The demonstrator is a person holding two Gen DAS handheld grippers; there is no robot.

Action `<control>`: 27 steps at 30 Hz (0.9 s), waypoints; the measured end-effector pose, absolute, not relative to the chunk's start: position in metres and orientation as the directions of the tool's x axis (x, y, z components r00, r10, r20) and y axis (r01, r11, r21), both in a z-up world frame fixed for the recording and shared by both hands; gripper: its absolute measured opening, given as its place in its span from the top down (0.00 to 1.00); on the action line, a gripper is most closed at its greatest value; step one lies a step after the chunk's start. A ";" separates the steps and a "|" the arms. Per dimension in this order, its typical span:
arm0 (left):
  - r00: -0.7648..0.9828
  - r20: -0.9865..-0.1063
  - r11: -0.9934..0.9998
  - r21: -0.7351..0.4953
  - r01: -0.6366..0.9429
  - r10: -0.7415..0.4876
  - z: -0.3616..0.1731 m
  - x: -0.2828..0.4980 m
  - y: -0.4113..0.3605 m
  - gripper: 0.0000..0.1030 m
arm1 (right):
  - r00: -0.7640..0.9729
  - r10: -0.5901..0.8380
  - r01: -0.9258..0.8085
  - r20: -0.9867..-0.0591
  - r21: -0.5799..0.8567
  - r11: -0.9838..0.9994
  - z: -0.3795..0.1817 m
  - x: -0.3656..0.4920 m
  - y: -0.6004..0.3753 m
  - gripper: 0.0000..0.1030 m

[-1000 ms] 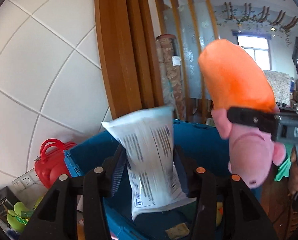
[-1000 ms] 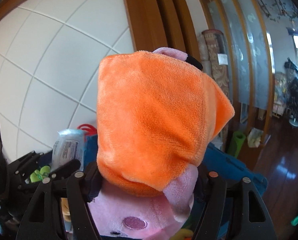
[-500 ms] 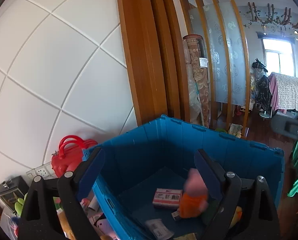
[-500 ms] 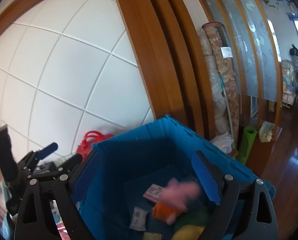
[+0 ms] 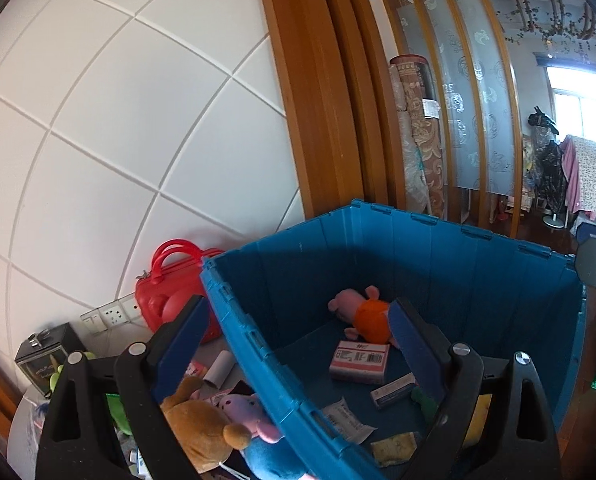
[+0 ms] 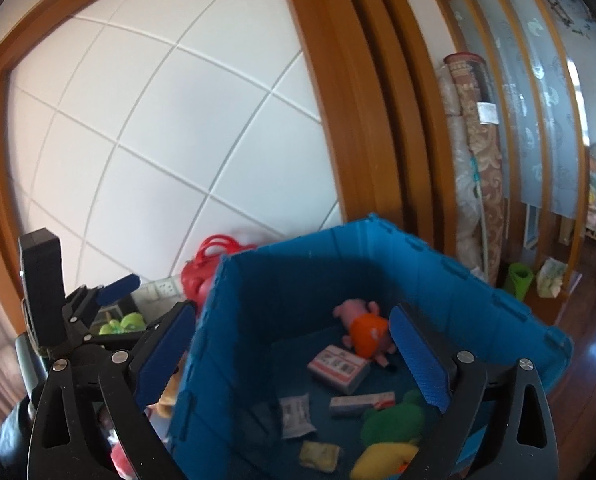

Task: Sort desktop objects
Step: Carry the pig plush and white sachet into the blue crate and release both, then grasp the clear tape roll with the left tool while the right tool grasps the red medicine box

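The soft pink pig toy in an orange dress [image 5: 363,316] lies at the far end inside the big blue plastic box [image 5: 477,264], and a flat white packet [image 5: 345,418] lies at the near end. The left gripper [image 5: 298,344] is wide open and holds nothing, and the right gripper [image 6: 294,354] is opening its jaws with nothing held. I think this drop step is done, so next both must go left to the table, where a brown teddy bear [image 5: 196,420] waits.

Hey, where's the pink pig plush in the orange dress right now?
The pig plush lies on the floor of the blue bin toward its back wall, just behind the pink-and-white box, in both wrist views.
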State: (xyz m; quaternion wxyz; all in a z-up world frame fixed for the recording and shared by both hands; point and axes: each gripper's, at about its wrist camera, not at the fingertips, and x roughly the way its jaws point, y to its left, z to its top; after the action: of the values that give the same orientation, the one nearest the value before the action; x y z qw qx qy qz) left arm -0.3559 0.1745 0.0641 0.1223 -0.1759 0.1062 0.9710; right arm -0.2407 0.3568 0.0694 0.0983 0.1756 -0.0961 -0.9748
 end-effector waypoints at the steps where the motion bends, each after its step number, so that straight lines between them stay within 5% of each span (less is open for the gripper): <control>1: -0.907 -0.372 -0.950 0.156 -0.270 0.197 0.062 -0.354 0.170 0.11 | -0.913 -0.240 0.172 -0.328 0.223 -0.959 0.067 -0.239 0.352 0.04; 14: -0.905 -0.414 -0.986 0.088 -0.142 0.094 0.018 -0.310 0.036 0.11 | -0.871 -0.351 0.302 -0.344 0.190 -0.934 0.048 -0.229 0.238 0.02; 27: -0.849 -0.510 -0.985 0.165 0.059 -0.136 -0.041 -0.273 -0.175 0.11 | -0.774 -0.471 0.443 -0.423 0.170 -0.880 -0.013 -0.247 0.068 0.01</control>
State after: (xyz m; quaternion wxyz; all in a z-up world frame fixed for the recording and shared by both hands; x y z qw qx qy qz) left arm -0.2727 -0.1749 -0.0411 -0.0508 -0.2696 0.0718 0.9589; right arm -0.2470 0.0685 -0.0132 0.2426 0.2326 -0.0303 -0.9413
